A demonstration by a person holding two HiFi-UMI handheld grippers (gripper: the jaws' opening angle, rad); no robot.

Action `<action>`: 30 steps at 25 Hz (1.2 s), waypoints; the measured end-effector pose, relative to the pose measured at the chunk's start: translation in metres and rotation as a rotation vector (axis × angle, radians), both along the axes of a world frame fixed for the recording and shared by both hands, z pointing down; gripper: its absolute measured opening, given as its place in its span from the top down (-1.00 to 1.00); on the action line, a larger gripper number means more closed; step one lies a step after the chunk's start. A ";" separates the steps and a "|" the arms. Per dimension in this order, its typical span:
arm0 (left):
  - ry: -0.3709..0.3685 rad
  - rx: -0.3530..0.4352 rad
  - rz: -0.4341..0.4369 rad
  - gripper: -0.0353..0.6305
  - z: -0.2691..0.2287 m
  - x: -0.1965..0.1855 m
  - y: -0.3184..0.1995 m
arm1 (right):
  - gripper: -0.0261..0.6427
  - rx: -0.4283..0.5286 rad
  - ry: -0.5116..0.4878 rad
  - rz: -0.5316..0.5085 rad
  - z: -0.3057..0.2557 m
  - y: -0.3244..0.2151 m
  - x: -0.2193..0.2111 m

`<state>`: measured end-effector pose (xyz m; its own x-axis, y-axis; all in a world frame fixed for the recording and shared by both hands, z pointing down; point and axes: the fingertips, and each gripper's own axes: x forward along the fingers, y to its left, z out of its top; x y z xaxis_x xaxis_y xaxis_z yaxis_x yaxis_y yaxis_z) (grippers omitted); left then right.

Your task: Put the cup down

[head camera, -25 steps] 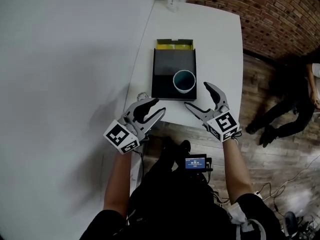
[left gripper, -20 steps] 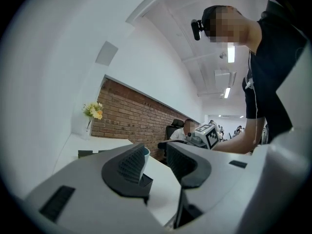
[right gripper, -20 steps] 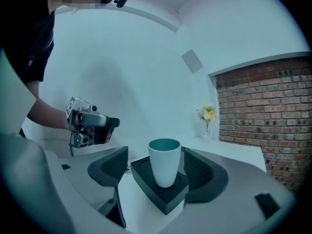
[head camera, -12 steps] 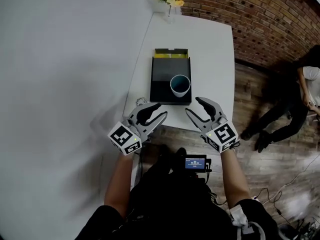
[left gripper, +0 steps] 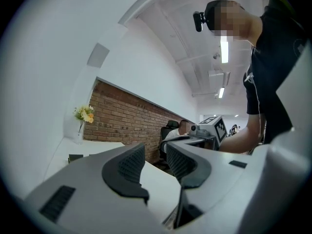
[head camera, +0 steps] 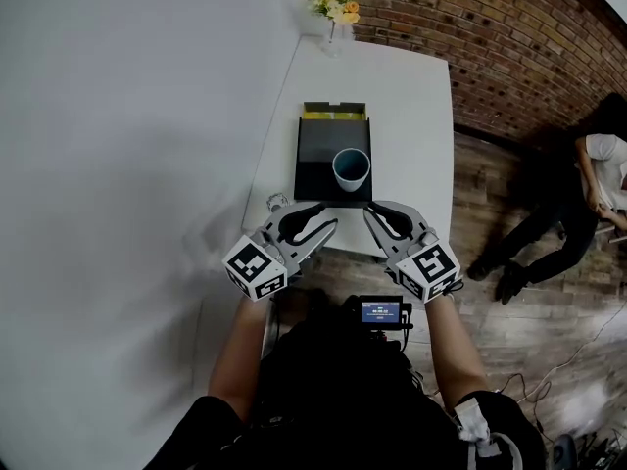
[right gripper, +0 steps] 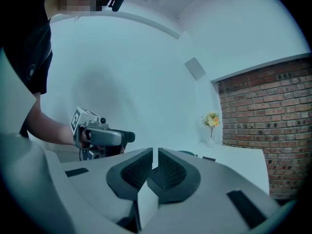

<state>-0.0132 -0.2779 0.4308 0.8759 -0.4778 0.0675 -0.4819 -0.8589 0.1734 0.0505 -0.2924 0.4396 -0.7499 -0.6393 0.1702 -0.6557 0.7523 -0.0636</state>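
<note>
A pale cup (head camera: 351,167) with a dark teal inside stands upright on the black tray (head camera: 318,160), free of both grippers. Just short of the tray's near edge my right gripper (head camera: 372,211) points toward my left one. Its jaws are closing: the right gripper view shows the pads (right gripper: 139,169) almost together with nothing between them. My left gripper (head camera: 328,217) hovers at the table's near left corner. A narrow gap shows between its pads (left gripper: 127,165), and nothing is in it. A sliver of the cup's rim (right gripper: 187,153) peeks over the right jaws.
The tray sits on a narrow white table (head camera: 411,96) against a white wall. A vase of flowers (head camera: 336,8) stands at the table's far end. A yellow-edged box (head camera: 333,112) adjoins the tray's far side. A seated person (head camera: 578,194) is by the brick wall, right.
The right jaws have gone from wide open to nearly together. Both grippers have drawn closer to each other, just short of the tray. The cup has stayed on the tray.
</note>
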 end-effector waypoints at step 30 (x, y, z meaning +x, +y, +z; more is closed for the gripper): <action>0.002 -0.009 0.017 0.65 -0.008 0.015 0.005 | 0.88 -0.025 -0.034 0.019 -0.013 -0.001 -0.001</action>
